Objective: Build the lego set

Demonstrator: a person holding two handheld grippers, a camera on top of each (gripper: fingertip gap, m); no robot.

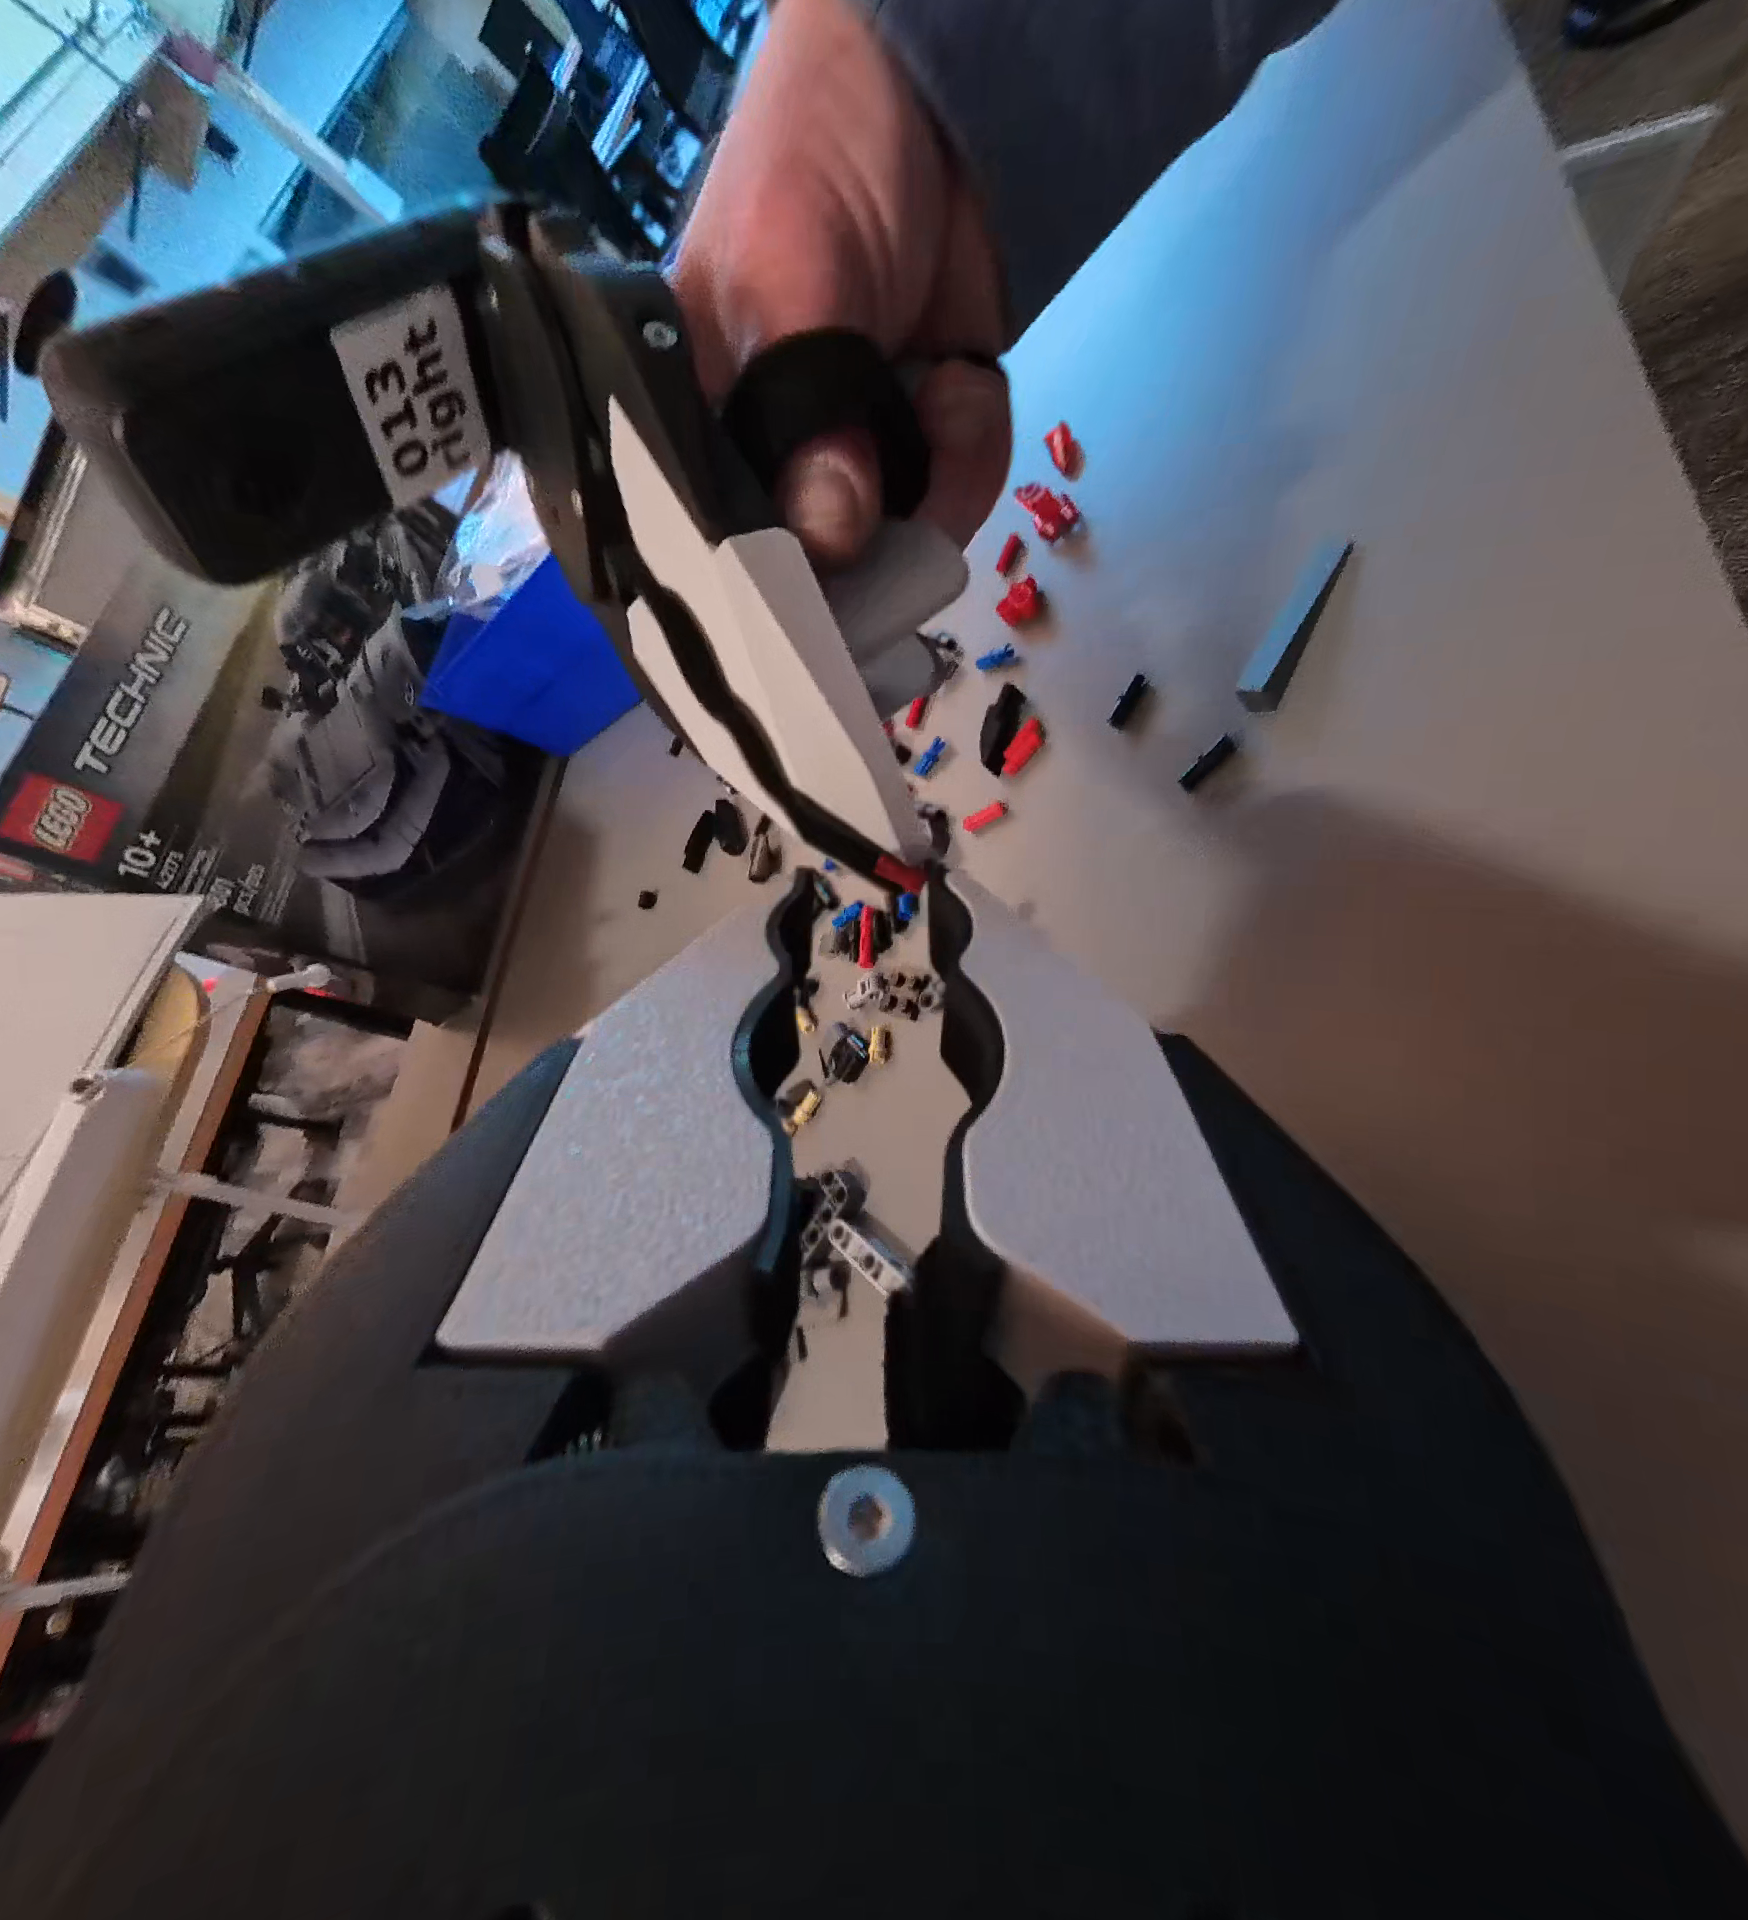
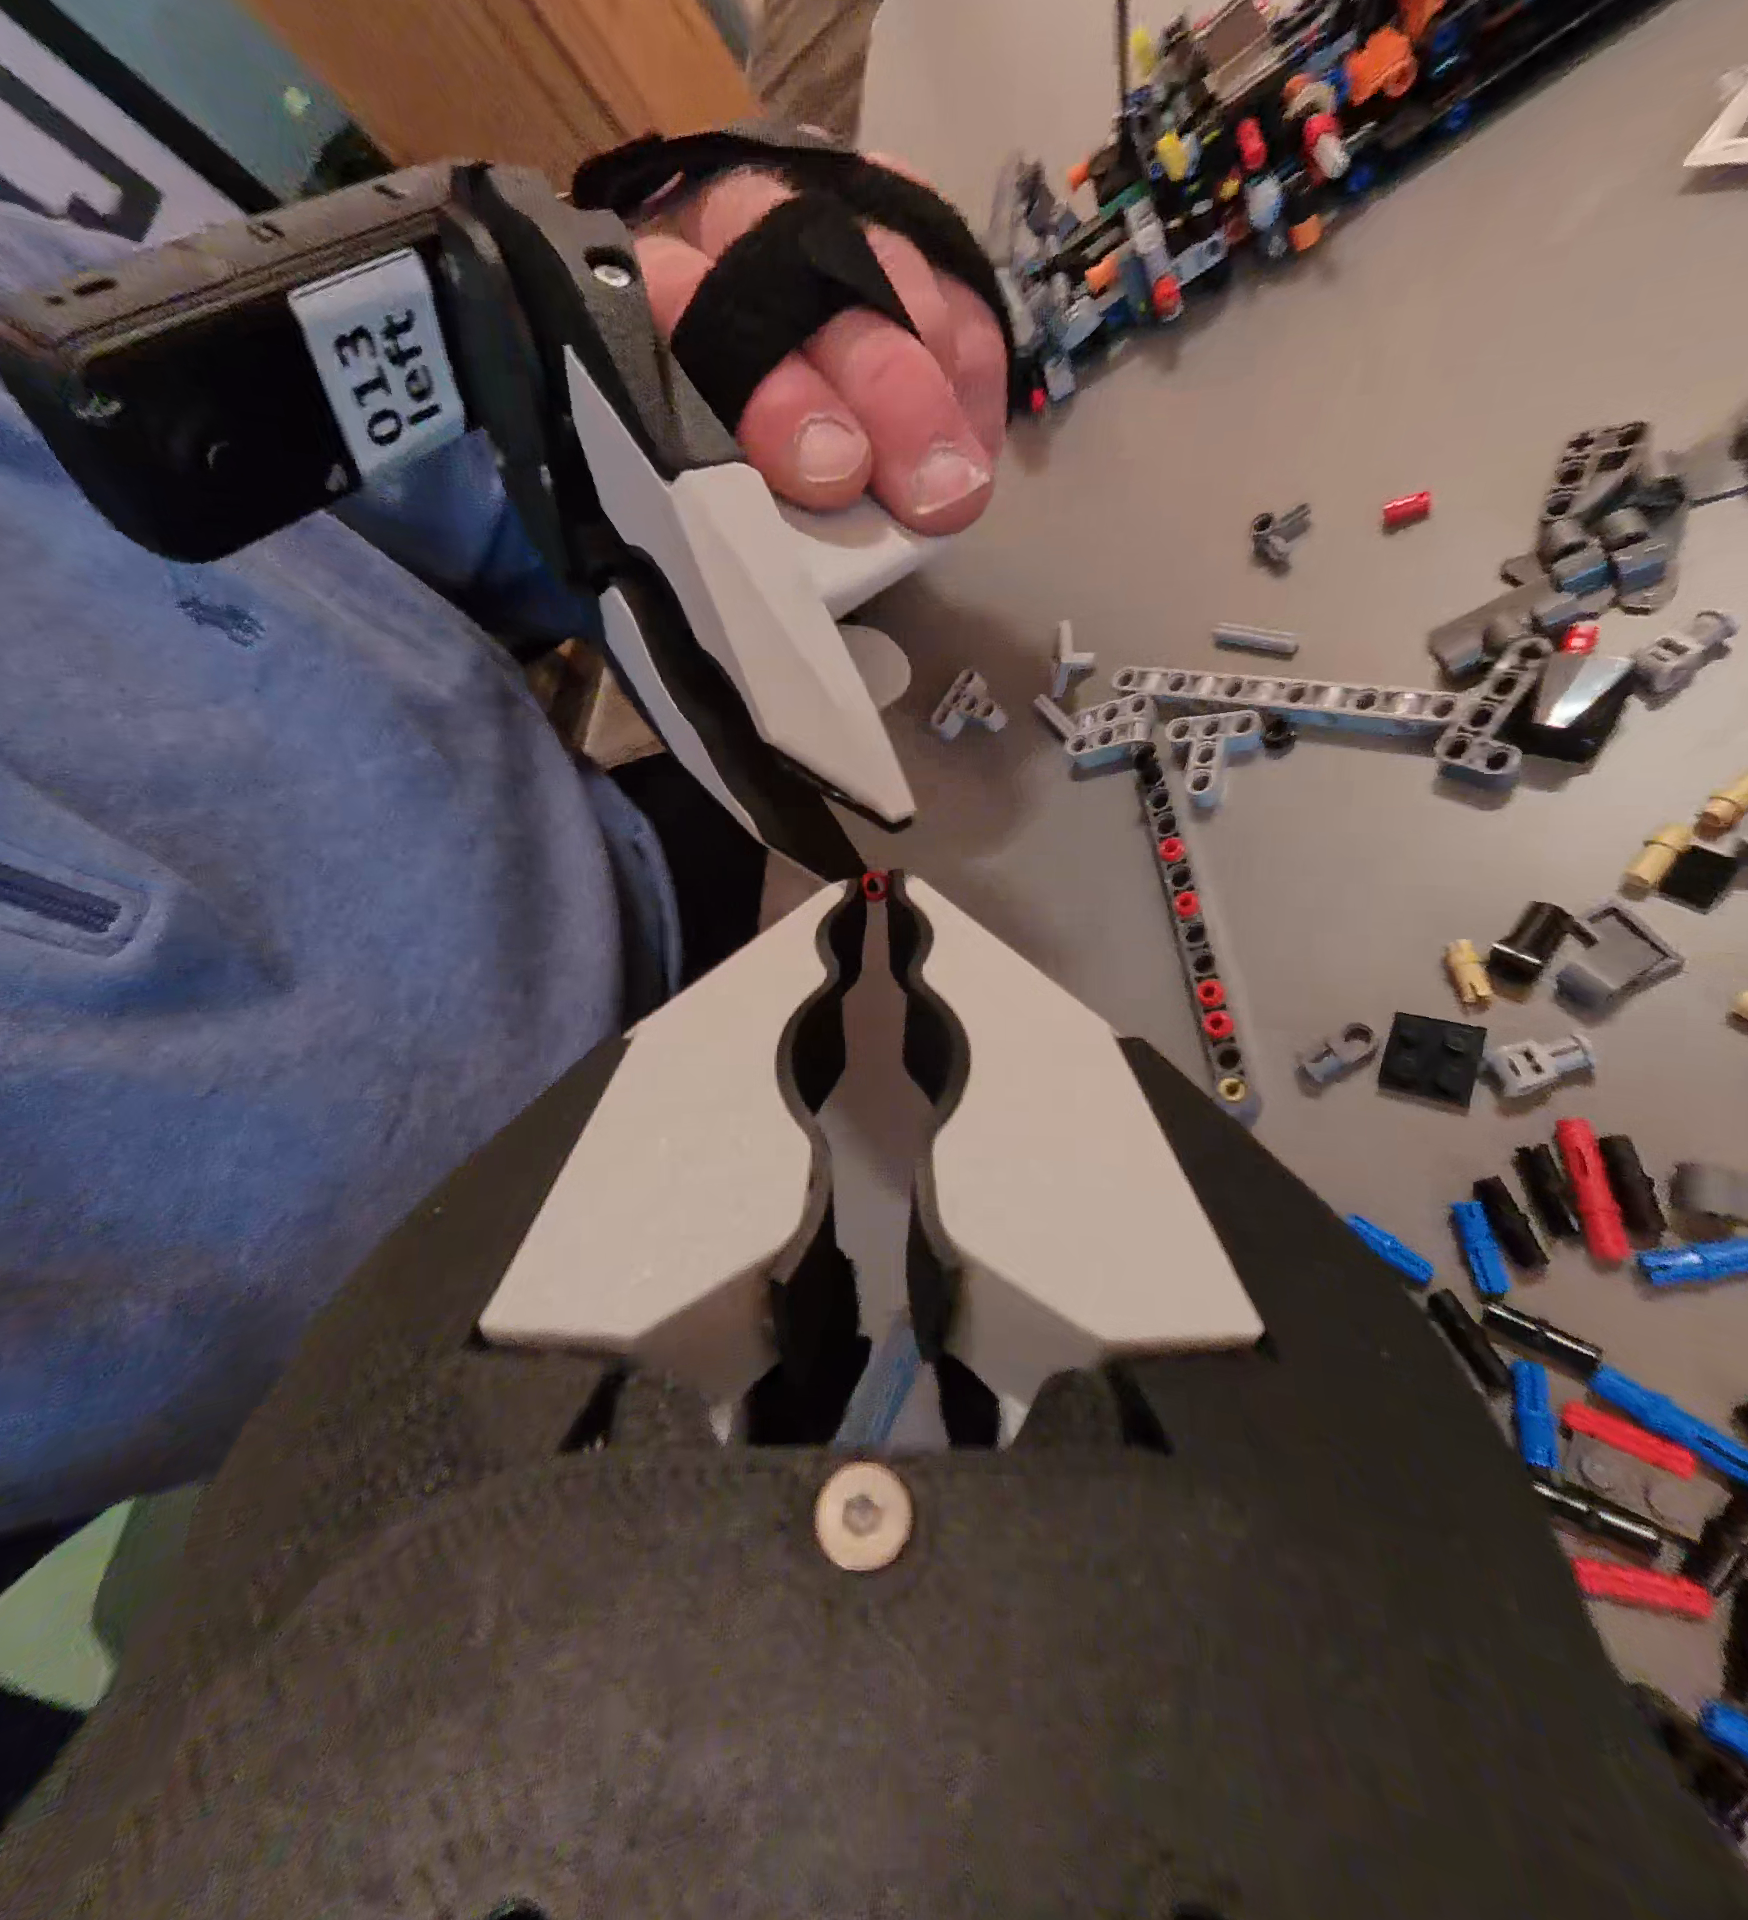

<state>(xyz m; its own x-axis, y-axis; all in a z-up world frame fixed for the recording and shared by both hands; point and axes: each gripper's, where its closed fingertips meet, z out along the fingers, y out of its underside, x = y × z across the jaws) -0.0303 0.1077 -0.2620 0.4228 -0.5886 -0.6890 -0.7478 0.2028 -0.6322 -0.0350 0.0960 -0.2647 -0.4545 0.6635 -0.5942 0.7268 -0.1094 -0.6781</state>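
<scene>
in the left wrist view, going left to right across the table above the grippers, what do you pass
lego box → blue bin → right gripper pinching a red pin → black curved piece → two small black pins → grey bar

Matt grainy grey plastic tongs [image 2: 875,888], shiny metal screw [image 2: 863,1516], glossy plastic pins [image 2: 1592,1190], smooth matt table [image 2: 1369,416].
</scene>
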